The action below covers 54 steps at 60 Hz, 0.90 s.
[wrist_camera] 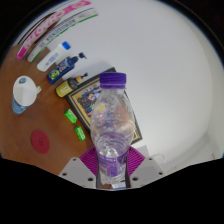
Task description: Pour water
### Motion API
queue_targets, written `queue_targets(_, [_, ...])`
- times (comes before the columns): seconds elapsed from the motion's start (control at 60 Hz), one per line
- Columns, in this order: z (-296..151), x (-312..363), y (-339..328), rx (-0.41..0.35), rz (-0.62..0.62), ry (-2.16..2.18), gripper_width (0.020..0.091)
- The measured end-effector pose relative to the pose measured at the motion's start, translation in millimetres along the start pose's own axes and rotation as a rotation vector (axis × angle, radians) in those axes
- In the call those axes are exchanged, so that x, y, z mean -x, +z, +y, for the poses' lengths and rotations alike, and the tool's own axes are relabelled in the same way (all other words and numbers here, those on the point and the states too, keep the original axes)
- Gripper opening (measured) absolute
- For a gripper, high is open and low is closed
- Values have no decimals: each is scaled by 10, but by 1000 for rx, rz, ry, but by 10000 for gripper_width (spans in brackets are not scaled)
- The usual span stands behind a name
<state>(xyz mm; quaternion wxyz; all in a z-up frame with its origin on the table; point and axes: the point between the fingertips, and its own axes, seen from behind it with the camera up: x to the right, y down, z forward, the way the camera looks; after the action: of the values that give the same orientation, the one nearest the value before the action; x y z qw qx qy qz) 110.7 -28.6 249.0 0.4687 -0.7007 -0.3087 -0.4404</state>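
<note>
A clear plastic water bottle point(113, 125) with a purple cap stands upright between my fingers. My gripper point(112, 163) is shut on the bottle, with the purple pads point(90, 160) pressing its lower body from both sides. Through the bottle's clear wall I see water and a purple tint from the pads. The bottle's base is hidden between the fingers. A white cup-like container point(24, 94) lies beyond the fingers to the left on the brown table point(40, 120).
Behind the bottle lies a dark box point(95, 100) with yellow edging. Small green items point(72, 122) and a red disc point(40, 139) sit on the table to the left. Further back are a dark blue-capped bottle point(64, 60) and pink-and-white packages point(60, 25). A white surface point(170, 70) fills the right.
</note>
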Motion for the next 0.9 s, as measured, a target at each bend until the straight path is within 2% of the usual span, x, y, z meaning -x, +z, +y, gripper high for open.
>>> queue_targets(0.183, [-582,462,64,-37,36,-432,327])
queue_targets(0.5, [-889,901,226,-67,56,-898,330])
queue_targets(0.683, [-862,928,228,-63,-2,-814,331])
queue_targets(0.9, [-928,856,72,-58,-178,-148,329])
